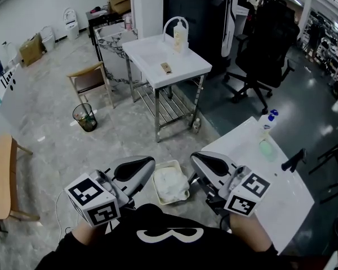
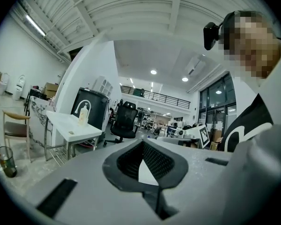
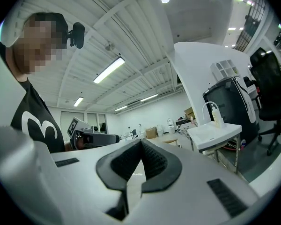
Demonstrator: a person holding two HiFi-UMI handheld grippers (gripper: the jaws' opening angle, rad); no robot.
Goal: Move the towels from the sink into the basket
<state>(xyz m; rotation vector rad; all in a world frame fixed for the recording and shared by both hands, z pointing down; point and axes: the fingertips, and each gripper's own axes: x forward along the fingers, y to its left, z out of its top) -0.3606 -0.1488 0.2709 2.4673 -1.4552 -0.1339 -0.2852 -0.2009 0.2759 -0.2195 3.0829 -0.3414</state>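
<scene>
The white sink [image 1: 163, 55] stands on a metal frame across the floor, with a soap bottle [image 1: 180, 36] at its back; its basin shows plain white. On the floor just in front of me sits a cream basket [image 1: 156, 185] with white towels [image 1: 170, 181] in it. My left gripper [image 1: 151, 162] and right gripper [image 1: 192, 158] are held level on either side of the basket and above it, both shut and empty. The left gripper [image 2: 143, 142] looks towards the sink [image 2: 68, 123]. Pads of the right gripper [image 3: 141, 141] meet, with the sink [image 3: 214, 132] off to its right.
A wooden chair [image 1: 90, 79] and a wire bin [image 1: 85, 117] stand left of the sink. A black office chair [image 1: 267, 44] and a dark cabinet [image 1: 200, 16] are behind it. A white table [image 1: 270, 179] with a bottle [image 1: 268, 118] lies at my right, a wooden bench [image 1: 1, 176] at my left.
</scene>
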